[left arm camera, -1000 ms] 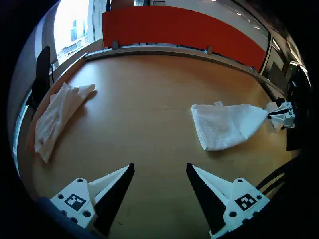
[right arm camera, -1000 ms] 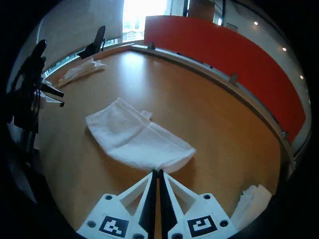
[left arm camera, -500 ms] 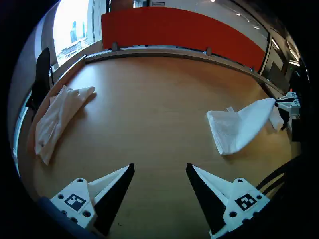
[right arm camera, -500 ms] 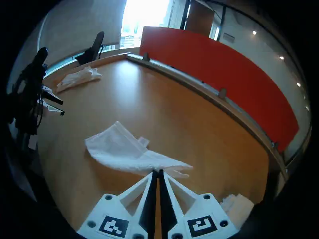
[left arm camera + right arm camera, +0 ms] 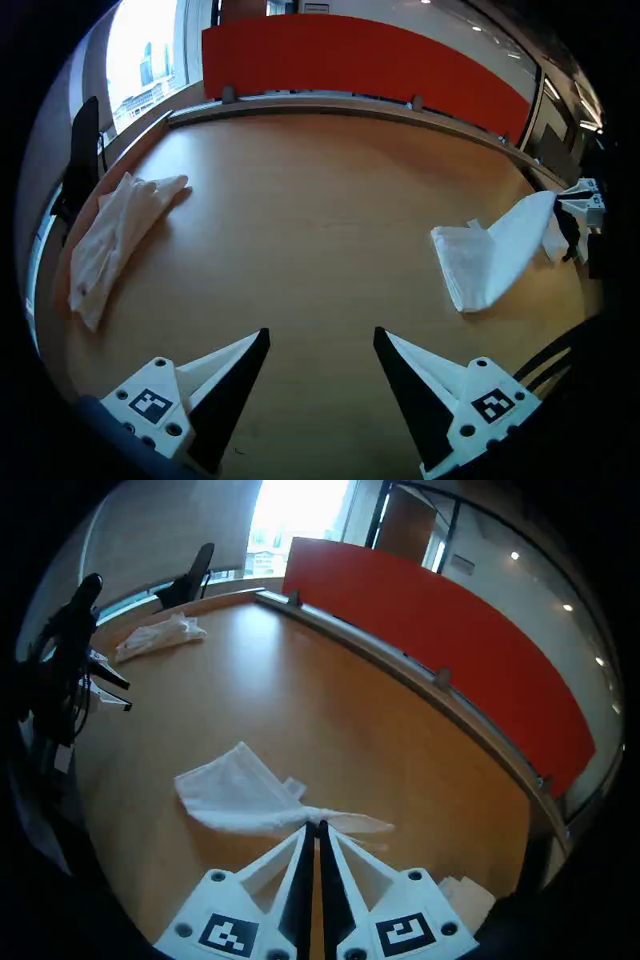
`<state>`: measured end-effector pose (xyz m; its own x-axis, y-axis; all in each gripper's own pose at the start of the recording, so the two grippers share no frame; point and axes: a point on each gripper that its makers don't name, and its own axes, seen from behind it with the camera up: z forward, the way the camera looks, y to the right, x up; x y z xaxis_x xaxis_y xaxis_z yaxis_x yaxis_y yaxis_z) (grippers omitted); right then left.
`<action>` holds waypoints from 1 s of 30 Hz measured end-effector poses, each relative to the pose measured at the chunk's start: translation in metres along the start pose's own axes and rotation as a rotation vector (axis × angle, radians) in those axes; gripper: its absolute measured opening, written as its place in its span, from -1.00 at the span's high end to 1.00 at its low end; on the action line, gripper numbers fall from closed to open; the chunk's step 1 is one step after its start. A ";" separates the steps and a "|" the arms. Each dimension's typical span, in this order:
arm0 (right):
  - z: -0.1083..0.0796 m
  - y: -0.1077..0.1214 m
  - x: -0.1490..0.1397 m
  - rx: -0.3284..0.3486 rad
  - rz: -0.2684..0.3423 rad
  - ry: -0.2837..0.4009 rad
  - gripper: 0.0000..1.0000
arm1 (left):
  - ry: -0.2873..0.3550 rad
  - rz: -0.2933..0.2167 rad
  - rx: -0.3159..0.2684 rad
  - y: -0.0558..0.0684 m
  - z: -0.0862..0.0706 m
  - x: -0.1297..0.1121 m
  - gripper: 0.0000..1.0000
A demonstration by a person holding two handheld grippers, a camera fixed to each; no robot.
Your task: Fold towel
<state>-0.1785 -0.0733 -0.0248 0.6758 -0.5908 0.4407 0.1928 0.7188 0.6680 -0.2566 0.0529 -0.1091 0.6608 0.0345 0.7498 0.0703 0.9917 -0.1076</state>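
White terry, soft and limp, makes up the towel (image 5: 240, 800), which lies on the wooden tabletop (image 5: 304, 208) well short of the red divider (image 5: 360, 60), toward that divider's right end as the left gripper view has it. The right gripper (image 5: 314, 830) has its fingers pressed together on a bunched edge of the towel. That end is lifted off the wood while the rest of the towel lies flat. The left gripper (image 5: 320, 331) hovers with its fingers spread wide and nothing between them, well apart from the towel and farther from the divider than the towel is. Judging by the sag, the cloth is light and has no stiffness, so it will drape and crease wherever it is unsupported. A one-point pinch gathers it into a peak, not a straight fold line. A second hold at the neighbouring corner of the lifted edge would likely keep that edge taut. Another crumpled white cloth (image 5: 112, 232) sits off the divider's left end, with neither gripper near it.
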 end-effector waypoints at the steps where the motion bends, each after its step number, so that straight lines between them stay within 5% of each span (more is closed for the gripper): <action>1: 0.001 -0.001 0.000 0.003 -0.001 0.000 0.92 | 0.000 0.001 -0.001 0.000 0.000 0.000 -0.93; 20: 0.028 -0.054 0.000 0.120 -0.069 -0.029 0.92 | -0.001 0.012 -0.014 0.010 0.001 0.002 -0.93; 30: 0.044 -0.080 0.015 0.189 -0.119 -0.021 0.92 | 0.004 -0.001 -0.005 0.004 -0.003 0.004 -0.93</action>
<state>-0.2149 -0.1554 -0.0453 0.6408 -0.6765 0.3630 0.1320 0.5629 0.8159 -0.2513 0.0564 -0.1084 0.6640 0.0329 0.7470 0.0747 0.9911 -0.1101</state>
